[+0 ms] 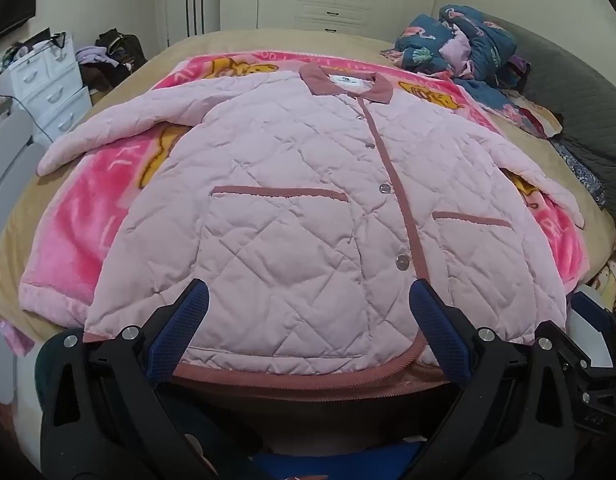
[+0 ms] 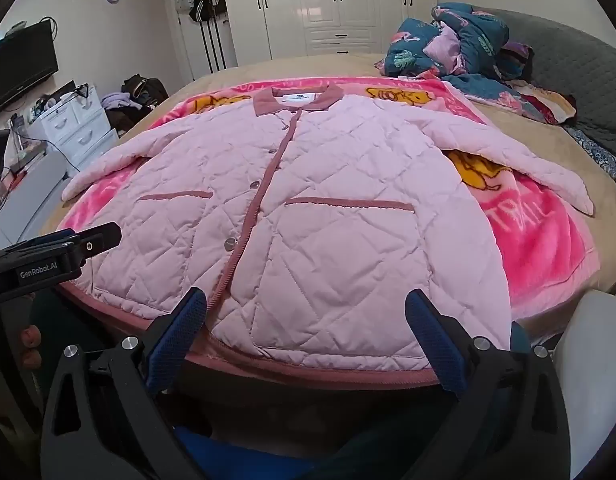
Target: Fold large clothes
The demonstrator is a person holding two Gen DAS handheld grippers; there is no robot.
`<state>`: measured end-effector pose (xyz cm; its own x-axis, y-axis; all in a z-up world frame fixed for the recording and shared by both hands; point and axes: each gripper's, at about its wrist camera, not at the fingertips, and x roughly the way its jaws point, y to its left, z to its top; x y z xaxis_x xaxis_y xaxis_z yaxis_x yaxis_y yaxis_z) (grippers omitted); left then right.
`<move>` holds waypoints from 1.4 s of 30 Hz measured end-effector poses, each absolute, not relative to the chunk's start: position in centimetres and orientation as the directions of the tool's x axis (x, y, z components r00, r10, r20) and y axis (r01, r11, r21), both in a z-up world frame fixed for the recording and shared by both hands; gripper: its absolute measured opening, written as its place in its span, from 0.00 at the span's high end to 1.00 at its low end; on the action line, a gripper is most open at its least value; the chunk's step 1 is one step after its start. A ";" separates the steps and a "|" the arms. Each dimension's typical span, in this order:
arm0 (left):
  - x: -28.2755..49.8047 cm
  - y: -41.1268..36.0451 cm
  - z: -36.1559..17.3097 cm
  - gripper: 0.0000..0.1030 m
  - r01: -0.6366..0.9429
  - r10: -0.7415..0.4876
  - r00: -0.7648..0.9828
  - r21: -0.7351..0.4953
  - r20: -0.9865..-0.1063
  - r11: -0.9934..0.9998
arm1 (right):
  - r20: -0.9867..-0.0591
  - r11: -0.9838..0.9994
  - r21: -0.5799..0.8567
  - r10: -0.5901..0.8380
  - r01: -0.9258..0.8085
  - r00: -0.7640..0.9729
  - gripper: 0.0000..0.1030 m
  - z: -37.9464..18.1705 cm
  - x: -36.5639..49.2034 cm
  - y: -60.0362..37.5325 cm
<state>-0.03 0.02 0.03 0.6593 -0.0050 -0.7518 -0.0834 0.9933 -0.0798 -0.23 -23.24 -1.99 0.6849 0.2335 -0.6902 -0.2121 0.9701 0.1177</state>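
garment: pink quilted jacket (image 1: pixel 308 216), buttoned, front up, spread flat on pink cartoon blanket (image 1: pixel 88 240) over tan bed (image 1: pixel 236 42); collar far, hem at near edge
sleeves: both out to sides, left sleeve (image 1: pixel 120 128) and right sleeve (image 2: pixel 515 152) unfolded
left gripper (image 1: pixel 308 308): fingers wide apart, holding nothing, hovering over hem left of button placket
right gripper (image 2: pixel 306 312): fingers wide apart, empty, hovering over hem right of placket
contact: probably clear of fabric, fingertips overlap the hem in fisheye, hard to confirm
step: start of fold, nothing folded yet, jacket only laid out
next move: likely pick one side, pinch sleeve cuff or side hem, carry across chest toward placket; calls for reaching outward from centre and closing on thick padded cloth
risk: quilting bulky, thin pinch may slip; blanket pile underneath could get caught
clutter: crumpled teal bedding (image 1: pixel 459 40) far right, well apart from jacket
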 end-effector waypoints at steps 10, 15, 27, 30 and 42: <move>-0.1 0.0 0.3 0.09 -0.080 -0.006 0.654 -0.078 -0.756 0.994 | -0.684 0.969 0.118 0.237 -0.215 0.690 0.04 -1.6 -0.4 -23.1; 0.1 -0.7 0.5 0.09 -0.080 -0.007 0.655 -0.079 -0.756 0.994 | -0.686 0.970 0.115 0.235 -0.216 0.689 0.04 -1.5 -0.5 -23.2; -0.1 -0.6 0.4 0.09 -0.075 -0.009 0.657 -0.078 -0.754 0.994 | -0.692 0.968 0.114 0.240 -0.225 0.681 0.04 -1.8 -0.4 -23.1; -0.1 -0.7 0.5 0.09 -0.076 -0.008 0.657 -0.077 -0.754 0.994 | -0.691 0.968 0.114 0.240 -0.225 0.681 0.04 -1.8 -0.4 -23.1; -0.1 -0.7 0.5 0.09 -0.077 -0.007 0.658 -0.077 -0.753 0.994 | -0.689 0.968 0.116 0.240 -0.222 0.684 0.04 -1.8 -0.4 -23.1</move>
